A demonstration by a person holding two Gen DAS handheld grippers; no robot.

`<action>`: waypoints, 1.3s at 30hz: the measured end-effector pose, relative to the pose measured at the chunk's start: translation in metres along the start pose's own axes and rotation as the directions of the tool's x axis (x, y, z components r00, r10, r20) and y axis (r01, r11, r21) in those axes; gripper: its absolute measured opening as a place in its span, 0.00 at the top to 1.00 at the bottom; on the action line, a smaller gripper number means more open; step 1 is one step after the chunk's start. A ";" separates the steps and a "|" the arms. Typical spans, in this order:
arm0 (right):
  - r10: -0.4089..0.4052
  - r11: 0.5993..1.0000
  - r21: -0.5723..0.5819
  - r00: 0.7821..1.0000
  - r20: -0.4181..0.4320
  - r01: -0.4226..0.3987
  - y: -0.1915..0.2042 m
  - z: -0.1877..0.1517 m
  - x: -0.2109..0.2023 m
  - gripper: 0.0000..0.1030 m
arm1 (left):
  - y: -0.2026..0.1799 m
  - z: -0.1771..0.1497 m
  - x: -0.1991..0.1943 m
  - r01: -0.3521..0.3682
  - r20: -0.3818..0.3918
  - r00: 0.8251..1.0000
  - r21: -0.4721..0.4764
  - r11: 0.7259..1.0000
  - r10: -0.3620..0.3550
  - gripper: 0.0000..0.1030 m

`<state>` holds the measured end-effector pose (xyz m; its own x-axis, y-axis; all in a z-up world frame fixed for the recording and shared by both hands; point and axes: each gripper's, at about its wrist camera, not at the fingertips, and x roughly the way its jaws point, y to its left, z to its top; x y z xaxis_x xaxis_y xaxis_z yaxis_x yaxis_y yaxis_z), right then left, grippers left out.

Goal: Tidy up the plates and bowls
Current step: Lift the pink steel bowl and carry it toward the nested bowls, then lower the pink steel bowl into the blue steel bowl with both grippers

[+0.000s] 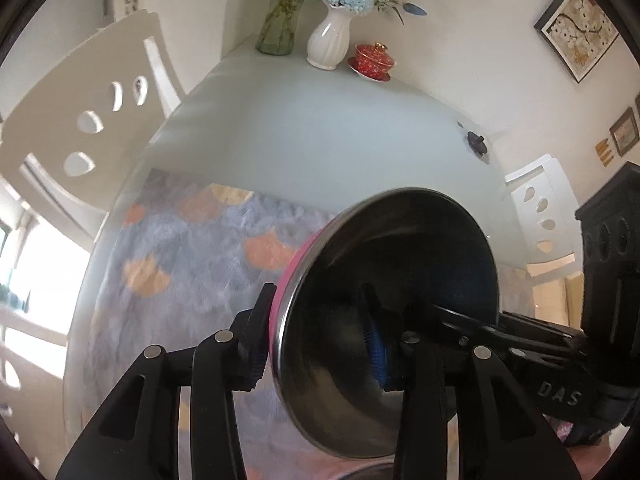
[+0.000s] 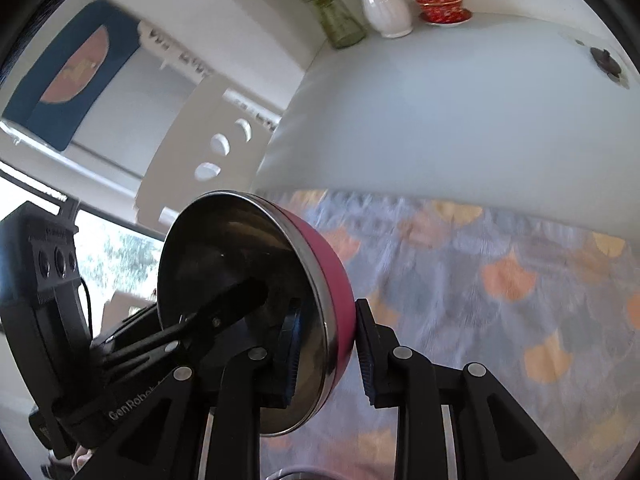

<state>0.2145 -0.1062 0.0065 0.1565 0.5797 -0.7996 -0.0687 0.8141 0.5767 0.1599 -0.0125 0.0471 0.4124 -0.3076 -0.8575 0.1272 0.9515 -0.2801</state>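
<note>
One bowl (image 1: 392, 248), pink outside and steel inside, hangs tilted on its side above the patterned cloth. My left gripper (image 1: 318, 320) straddles its rim: the outer pad (image 1: 258, 344) lies by the pink wall, while the blue inner pad (image 1: 376, 344) stands a little off the steel. From the right, my right gripper (image 1: 460, 320) reaches into the same bowl. In the right wrist view that bowl (image 2: 320, 264) sits with its wall pinched between the right gripper's (image 2: 328, 336) pads. The left gripper (image 2: 224, 304) enters from the left there.
A blue cloth with orange shapes (image 1: 192, 264) covers the near part of the pale table (image 1: 320, 128). At the far edge stand a glass vase (image 1: 276, 28), a white vase (image 1: 328, 40) and a red lidded cup (image 1: 372, 60). White chairs (image 1: 80, 120) flank the table. A steel rim (image 1: 372, 472) shows below.
</note>
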 end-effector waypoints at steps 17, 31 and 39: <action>0.020 0.999 -0.024 0.994 -0.112 -0.023 -0.003 -0.083 -0.050 0.75 | -0.025 -0.089 -0.043 0.009 -0.062 0.998 -0.015 1.000 -0.010 0.65; 0.074 0.996 -0.036 0.982 -0.172 -0.081 0.009 -0.129 -0.067 0.75 | -0.022 -0.137 -0.064 0.004 -0.100 0.995 -0.038 0.999 -0.007 0.65; 0.048 0.998 -0.029 0.976 -0.210 -0.055 0.001 -0.153 -0.057 0.75 | -0.024 -0.161 -0.051 -0.006 -0.140 0.990 -0.011 1.000 0.004 0.65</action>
<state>0.0544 -0.1329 0.0269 -0.0576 0.6127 -0.7883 -0.1055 0.7814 0.6150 -0.0100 -0.0211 0.0283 0.2828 -0.3014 -0.9106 0.1150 0.9531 -0.2798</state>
